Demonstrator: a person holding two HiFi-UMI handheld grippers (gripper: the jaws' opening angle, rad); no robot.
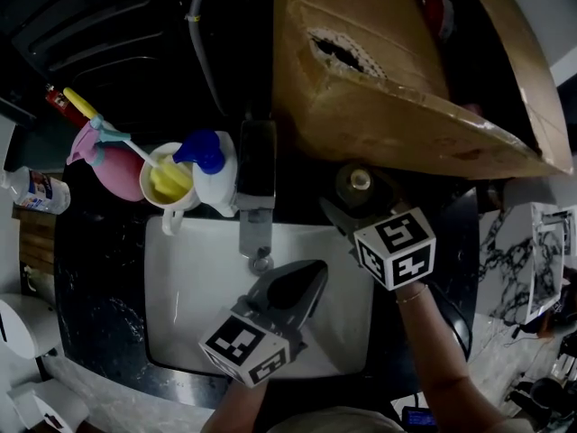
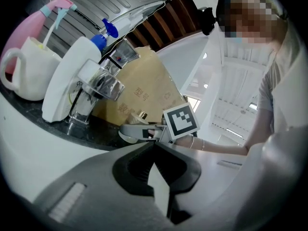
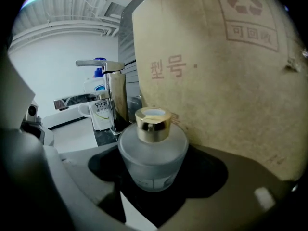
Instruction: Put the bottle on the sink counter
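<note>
A squat frosted-glass bottle (image 3: 153, 153) with a gold cap stands on the black sink counter (image 1: 99, 278), right against a cardboard box. In the head view the bottle (image 1: 359, 181) is just right of the tap. My right gripper (image 1: 353, 204) reaches in from the front, shut on the bottle, whose body sits in the hollow between the jaws. My left gripper (image 1: 311, 273) hovers over the white basin (image 1: 189, 287), shut and holding nothing. In the left gripper view its tips (image 2: 155, 146) point toward the right gripper's marker cube.
A large cardboard box (image 1: 397, 70) overhangs the counter behind the bottle. The chrome tap (image 1: 256, 197) stands at the basin's back edge. Left of it are a white pump bottle (image 1: 212, 174), a mug (image 1: 167, 183) and a pink spray bottle (image 1: 104, 152). A plastic bottle (image 1: 36, 190) lies far left.
</note>
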